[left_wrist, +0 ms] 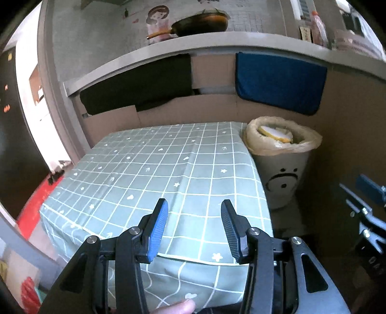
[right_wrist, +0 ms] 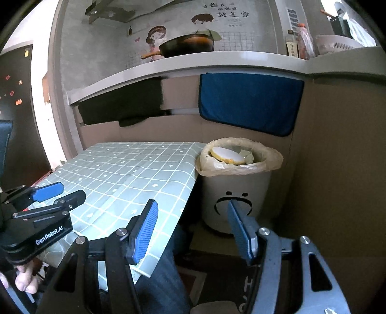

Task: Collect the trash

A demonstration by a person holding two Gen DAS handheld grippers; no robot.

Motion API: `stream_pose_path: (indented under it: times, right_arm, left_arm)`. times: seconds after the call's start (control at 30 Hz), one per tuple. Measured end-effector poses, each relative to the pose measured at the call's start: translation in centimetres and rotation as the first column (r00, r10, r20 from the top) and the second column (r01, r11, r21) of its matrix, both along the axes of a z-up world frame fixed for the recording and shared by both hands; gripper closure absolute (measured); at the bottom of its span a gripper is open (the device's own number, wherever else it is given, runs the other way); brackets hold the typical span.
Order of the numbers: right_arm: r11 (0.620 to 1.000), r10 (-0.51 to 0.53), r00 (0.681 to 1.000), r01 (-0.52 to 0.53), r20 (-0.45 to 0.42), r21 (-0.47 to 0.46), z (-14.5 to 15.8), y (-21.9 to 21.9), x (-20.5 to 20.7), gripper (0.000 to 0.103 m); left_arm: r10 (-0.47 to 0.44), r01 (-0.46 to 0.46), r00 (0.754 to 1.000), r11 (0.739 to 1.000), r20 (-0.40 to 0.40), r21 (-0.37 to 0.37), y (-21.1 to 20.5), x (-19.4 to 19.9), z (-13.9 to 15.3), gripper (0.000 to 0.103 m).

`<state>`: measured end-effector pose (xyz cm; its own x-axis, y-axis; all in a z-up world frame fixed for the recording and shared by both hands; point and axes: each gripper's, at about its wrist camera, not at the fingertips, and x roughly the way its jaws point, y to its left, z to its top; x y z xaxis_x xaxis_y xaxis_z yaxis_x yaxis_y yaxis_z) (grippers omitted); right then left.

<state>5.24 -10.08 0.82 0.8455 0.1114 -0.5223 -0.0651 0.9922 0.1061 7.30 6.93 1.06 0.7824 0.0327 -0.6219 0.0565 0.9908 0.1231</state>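
A white trash bin [left_wrist: 282, 178] with a sad face and a yellowish bag liner stands on the floor against the right edge of the table [left_wrist: 149, 169], which has a green checked cloth. Inside the bin lies a round white disc with a yellow rim [right_wrist: 226, 154] among crumpled scraps. My left gripper [left_wrist: 194, 207] hovers over the near part of the cloth, open, with nothing between its fingers. My right gripper [right_wrist: 193, 217] is open and empty too, held off the table's near right corner and pointing at the bin [right_wrist: 236, 193]. The left gripper [right_wrist: 65, 192] shows at the left of the right wrist view.
A grey shelf [left_wrist: 217, 46] above the table carries a dark pan [left_wrist: 202, 23] and bottles. A blue cloth [left_wrist: 279, 82] and a black cloth [left_wrist: 135, 89] hang over cardboard walls behind. A person's leg [right_wrist: 166, 273] sits under the table's corner, over a floor mat.
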Motion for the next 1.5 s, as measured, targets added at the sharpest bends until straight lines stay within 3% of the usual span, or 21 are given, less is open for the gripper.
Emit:
stream_pose_path:
  times: [0.27,1.5]
  right_arm:
    - [1.0,-0.02,0.999,0.02,0.033,0.003,0.3,-0.6,-0.9,0.045]
    - [0.999,-0.033,0.995,0.031,0.098,0.021,1.4,-1.4,-2.1,0.045]
  left_arm:
    - [-0.04,0.04,0.999,0.999,0.032,0.004,-1.0,-1.0,0.5,0.056]
    - [-0.058,0.06,0.994,0.998,0.093,-0.017,-2.0,-2.7,1.8,0.056]
